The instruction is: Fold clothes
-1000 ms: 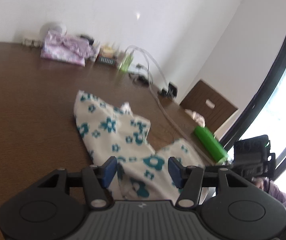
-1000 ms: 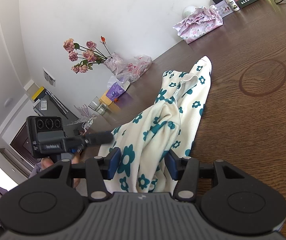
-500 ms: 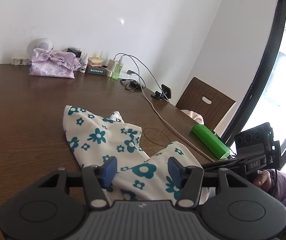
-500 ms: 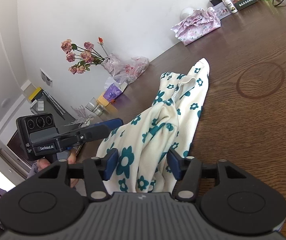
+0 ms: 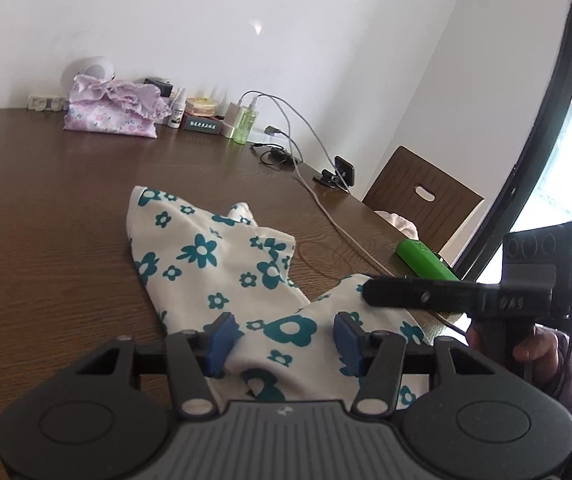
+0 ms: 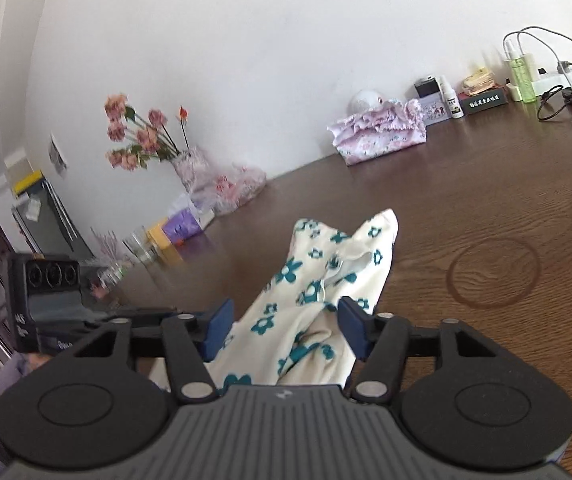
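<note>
1. The tabletop (image 5: 46,240) carries the work: a cream garment with teal flowers (image 5: 206,252) lies crumpled along it, its far end flat on the wood and its near end bunched toward both grippers.
2. Judged from that, folding has barely begun: no neat crease shows, and spreading and folding are all left.
3. A pink floral garment (image 5: 106,114) sits folded by the wall, apparently done.
4. The left gripper (image 5: 284,338) stands half spread with cloth between its blue pads; I cannot tell whether they press it.
5. The right gripper (image 6: 282,326) has just been closing, with cloth between its pads too; whether it is pinched is unclear.
6. The dark box (image 6: 483,102) bears pale lettering, too small to read.
</note>
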### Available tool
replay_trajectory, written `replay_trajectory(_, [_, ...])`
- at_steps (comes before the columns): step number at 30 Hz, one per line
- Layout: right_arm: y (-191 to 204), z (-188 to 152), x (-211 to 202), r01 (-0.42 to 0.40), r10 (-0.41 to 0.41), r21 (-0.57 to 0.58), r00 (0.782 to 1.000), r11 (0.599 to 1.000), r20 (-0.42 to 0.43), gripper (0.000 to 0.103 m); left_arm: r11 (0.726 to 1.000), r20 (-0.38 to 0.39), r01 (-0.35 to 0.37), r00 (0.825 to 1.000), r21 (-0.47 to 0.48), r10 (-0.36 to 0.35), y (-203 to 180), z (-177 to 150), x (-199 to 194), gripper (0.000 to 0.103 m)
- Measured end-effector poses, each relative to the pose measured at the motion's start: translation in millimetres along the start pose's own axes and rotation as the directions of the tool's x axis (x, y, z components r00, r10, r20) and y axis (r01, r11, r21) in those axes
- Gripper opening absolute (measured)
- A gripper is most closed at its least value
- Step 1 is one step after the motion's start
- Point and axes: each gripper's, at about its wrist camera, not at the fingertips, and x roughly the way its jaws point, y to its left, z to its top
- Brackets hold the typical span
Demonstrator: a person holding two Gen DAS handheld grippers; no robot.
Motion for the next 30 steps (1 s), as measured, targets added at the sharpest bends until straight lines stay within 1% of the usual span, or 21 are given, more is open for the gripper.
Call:
replay_trajectory(2, [2,-6,8,0.047,-0.047,-0.021,0.999,0.999,-0.025,0.048,1.0,-0.007,-0.005,1.0,-0.015,0.005,3,-2,3,0.05])
replay_trajectory(4, [0,-8,9,0.055,-0.055,-0.008,0.998,0.998,-0.037,0.045,1.0,-0.005,-0.003,1.0,-0.016,0.003,4,-4,3,0.051])
replay_trajectory(7, [-2,-12,10,0.071,-0.07,0.001,0.996,0.998,-0.053,0.043,1.0,-0.002,-0.005,1.0,-0.011,0.005,3,-4,4,0.051])
replay_trajectory(12, [2,-18,10,0.1,-0.101,-0.022,0.993,0.995,-0.055,0.043,1.0,0.017,-0.014,1.0,-0.004,0.014,3,1,-4,0.049])
replay_trajectory(17, [-1,-20,11,0.102,-0.103,-0.006,0.993,0.995,-0.056,0.042,1.0,0.048,-0.003,0.999,0.017,0.002,0,5,-17,0.048])
replay_trajectory(19, [-2,-20,11,0.102,-0.102,-0.001,0.993,0.995,-0.056,0.043,0.999,0.045,0.003,0.999,0.033,-0.004,-3,4,-17,0.048])
replay_trajectory(20, [-2,-20,11,0.102,-0.102,-0.001,0.993,0.995,-0.055,0.043,0.999,0.035,-0.007,0.999,0.043,0.005,-4,3,-15,0.048])
replay_trajectory(23, [-1,-19,4,0.083,-0.083,-0.009,0.996,0.996,-0.026,0.044,0.997,0.023,-0.029,0.999,0.071,0.027,-8,0,-13,0.048])
replay_trajectory(26, [4,-11,-11,0.076,-0.074,-0.04,0.996,0.996,0.045,0.044,0.996,0.052,-0.034,0.998,0.083,0.029,-7,1,-27,0.048])
replay_trajectory(29, [15,-3,-22,0.068,-0.057,-0.107,0.994,0.992,0.098,0.044,0.996,0.081,-0.017,0.997,0.092,0.009,-5,2,-40,0.047])
replay_trajectory(30, [18,-1,-21,0.057,-0.046,-0.125,0.995,0.991,0.092,0.044,0.995,0.085,-0.008,0.996,0.099,-0.001,-6,2,-43,0.047])
